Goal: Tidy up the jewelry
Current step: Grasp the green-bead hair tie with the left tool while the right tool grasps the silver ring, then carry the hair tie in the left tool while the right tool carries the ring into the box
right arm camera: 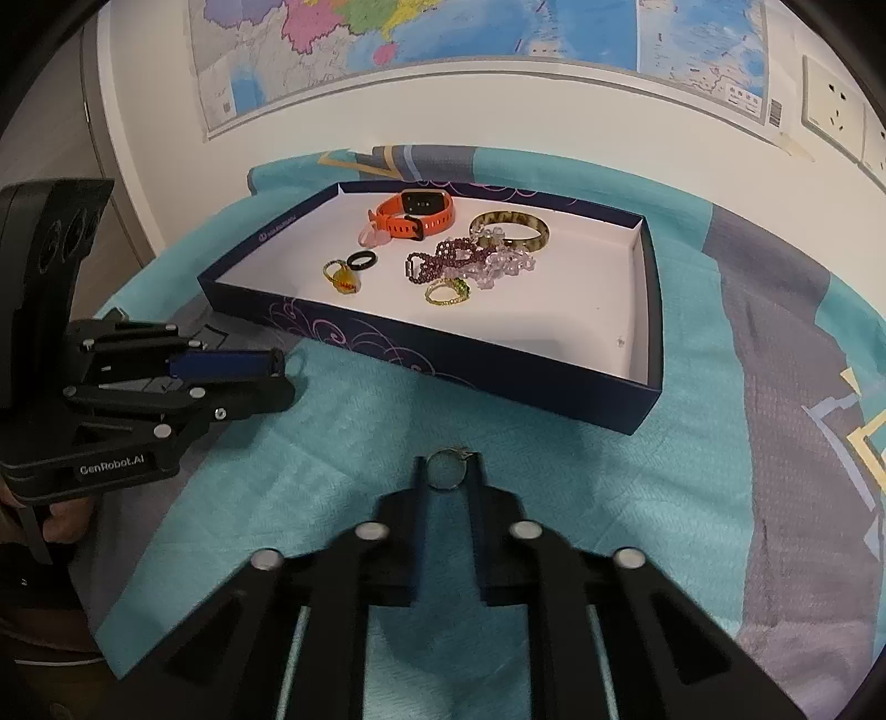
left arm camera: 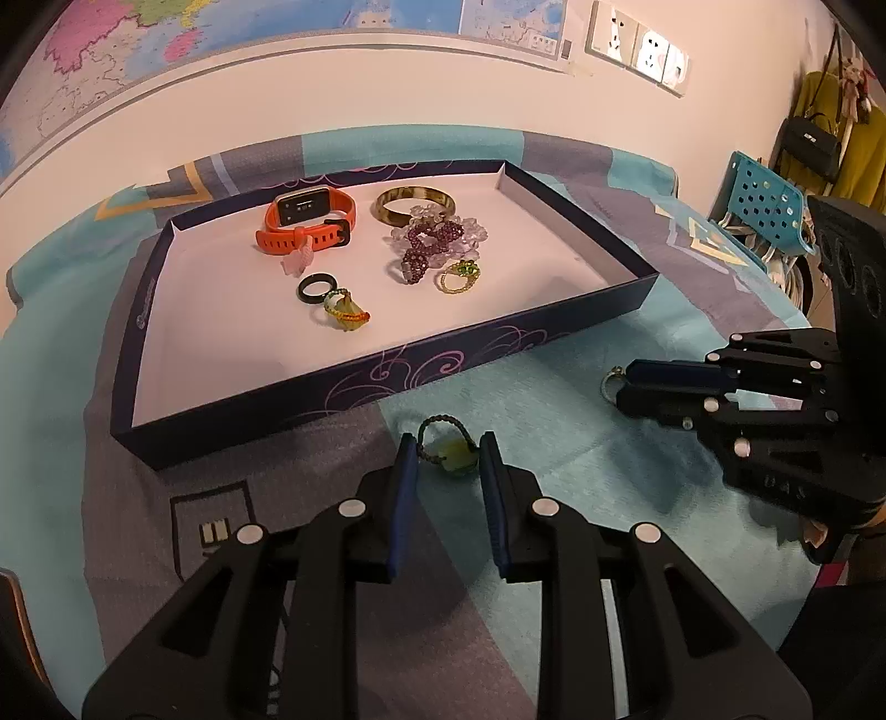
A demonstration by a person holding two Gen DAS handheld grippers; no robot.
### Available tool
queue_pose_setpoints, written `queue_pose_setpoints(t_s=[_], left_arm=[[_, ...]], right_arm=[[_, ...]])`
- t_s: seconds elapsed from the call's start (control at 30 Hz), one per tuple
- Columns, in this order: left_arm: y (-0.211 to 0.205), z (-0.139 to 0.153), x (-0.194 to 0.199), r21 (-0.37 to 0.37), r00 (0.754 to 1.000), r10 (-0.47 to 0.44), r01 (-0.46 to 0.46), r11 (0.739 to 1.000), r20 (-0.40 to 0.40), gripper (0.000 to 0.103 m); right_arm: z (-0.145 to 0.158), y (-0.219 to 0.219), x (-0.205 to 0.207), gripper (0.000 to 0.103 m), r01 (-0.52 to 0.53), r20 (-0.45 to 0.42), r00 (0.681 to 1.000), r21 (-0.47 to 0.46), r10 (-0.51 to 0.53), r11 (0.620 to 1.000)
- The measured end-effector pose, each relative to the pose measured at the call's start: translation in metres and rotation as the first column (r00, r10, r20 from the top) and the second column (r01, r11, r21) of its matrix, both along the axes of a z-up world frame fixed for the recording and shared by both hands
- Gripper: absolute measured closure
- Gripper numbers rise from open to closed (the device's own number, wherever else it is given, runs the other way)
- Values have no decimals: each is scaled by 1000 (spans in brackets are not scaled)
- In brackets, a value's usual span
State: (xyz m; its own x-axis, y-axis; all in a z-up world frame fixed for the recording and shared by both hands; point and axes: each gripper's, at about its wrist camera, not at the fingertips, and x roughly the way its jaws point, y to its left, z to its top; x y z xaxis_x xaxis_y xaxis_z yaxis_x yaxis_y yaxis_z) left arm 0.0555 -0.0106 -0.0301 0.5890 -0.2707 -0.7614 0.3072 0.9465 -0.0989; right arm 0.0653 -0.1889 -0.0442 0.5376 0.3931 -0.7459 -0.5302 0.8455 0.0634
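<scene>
Tray [left arm camera: 581,327], navy, open: watch [left arm camera: 304,221] at 11, bangle [left arm camera: 415,202] at 12, bead bracelets [left arm camera: 437,238], rings [left arm camera: 332,302]. Green ring [left arm camera: 448,448] and clear ring [right arm camera: 447,471] on cloth, 6 o'clock of tray.

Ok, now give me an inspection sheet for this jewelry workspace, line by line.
Surface: teal and grey patterned cloth, wrinkled.
Job's things: dark blue shallow cardboard tray holds orange smartwatch, gold bangle, purple bead bracelets, black ring, yellow beaded ring and green beaded ring; beaded green-stone ring and thin metal ring are outside it.
Clutter: nothing seen.
Grippers: left gripper jaws flank the beaded green-stone ring, contact unclear; right gripper jaws shut on the thin metal ring.
Cables: nothing seen.
Surroundings: wall maps, white wall sockets, blue perforated stool.
</scene>
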Motion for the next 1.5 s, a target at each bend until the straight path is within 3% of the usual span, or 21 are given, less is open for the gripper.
queue_pose_setpoints(t_s=[0.3,0.4,0.7,0.83,1.5], left_arm=[[4,2,-10,-10,1000,10,-10,1000,4,80],[6,2,-10,-15,1000,15,-15,1000,0,80],[5,0,-10,-16,1000,13,-13,1000,-2,80],[5,0,-10,-16,1000,13,-13,1000,-1,80],[9,13,-23,-20,999,24,-23,1000,39,80]], right_arm=[[1,-2,0,101,8,-23,1000,33,-7,999],[0,-5,3,90,25,-31,999,53,-23,998],[-2,8,6,89,-10,-16,1000,8,10,1000],[-2,10,6,99,-23,-15,1000,4,23,1000],[14,-7,2,103,-11,-30,999,155,15,988]])
